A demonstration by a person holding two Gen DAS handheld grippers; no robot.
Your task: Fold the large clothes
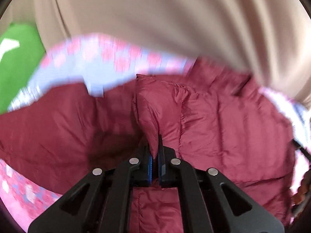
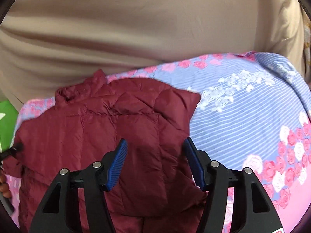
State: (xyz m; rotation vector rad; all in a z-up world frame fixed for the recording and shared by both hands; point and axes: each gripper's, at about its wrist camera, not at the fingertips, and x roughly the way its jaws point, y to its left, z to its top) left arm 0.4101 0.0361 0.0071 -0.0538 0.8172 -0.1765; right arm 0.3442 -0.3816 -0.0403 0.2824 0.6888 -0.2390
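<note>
While the maroon puffer jacket is lying spread across the floral bedsheet, we are pinching a raised ridge of its quilted fabric in the left gripper, whose blue pads are clamped tight on that fold. We are holding it there, we judge, so that a side panel or sleeve can be lifted and carried over the body of the garment (the padding is thick, so a firm bite on a ridge is likelier to hold than a grab at a flat patch).

The right gripper is hovering over the jacket's right portion with its jaws standing apart and nothing between the pads; it is grasping nothing. We read it as lining up on the opposite edge, near where the jacket's right border is meeting the sheet.

The jacket is resting on the bed, collar toward the far side, close against the beige curtain-like cloth that is hanging behind. A green object with a white mark is sitting at the far left, beyond the sheet.

As for writing: we are finding no brand or label that we can read. A small pale tag is showing at the jacket's far edge in the left wrist view, but blur is making it illegible, and a red-and-white scrap at the bottom right of the right wrist view is too cropped to tell.
</note>
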